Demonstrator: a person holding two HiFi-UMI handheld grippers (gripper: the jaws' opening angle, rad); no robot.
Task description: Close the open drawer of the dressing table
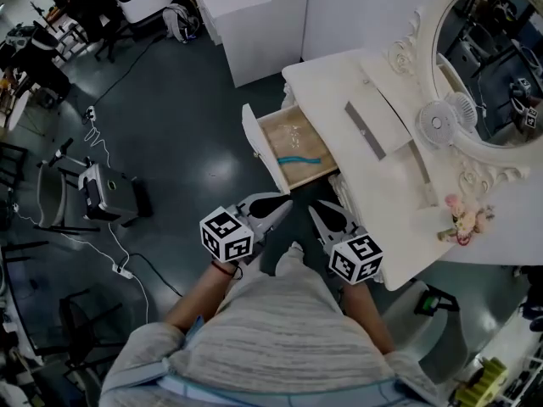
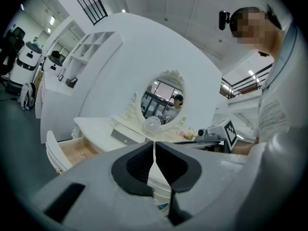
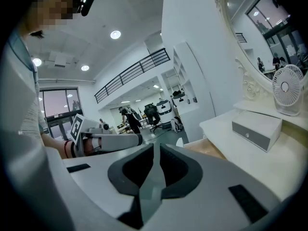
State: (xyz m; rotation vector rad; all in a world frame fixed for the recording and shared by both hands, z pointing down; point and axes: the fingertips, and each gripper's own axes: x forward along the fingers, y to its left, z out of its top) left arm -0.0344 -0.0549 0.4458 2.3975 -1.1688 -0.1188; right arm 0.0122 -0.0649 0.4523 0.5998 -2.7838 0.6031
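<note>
One drawer (image 1: pixel 293 147) is hanging wide open out of the side of the white dressing desk (image 1: pixel 339 83). Its white front panel (image 1: pixel 257 142) is sticking out over the dark floor. Something thin and teal (image 1: pixel 300 159) is lying on the wood bottom (there's a clear thing beside it that I can't make out).

My take on the step in hand is that it's just a push, no grabbing needed. I'd be aiming for the outer face of that front panel, around its middle, and shoving straight along the slides toward the desk so the drawer isn't skewing and jamming. I'd also be easing off near the end so the stuff inside isn't sliding around. Tips should be kept off the drawer's rim so nothing gets pinched.

The left claw (image 1: pixel 273 206) is clenched tight with nothing between the pads. It's sitting near the close end of the front panel, and as far as I can tell it isn't touching it. The right claw (image 1: pixel 322 216) is pinched shut too, empty, and pointing at the desk edge just beside the drawer.

Further out, a small fan (image 1: pixel 439 124) and a flat grey box (image 1: pixel 365 130) are sitting on the desktop in front of the oval mirror (image 1: pixel 484 66).
</note>
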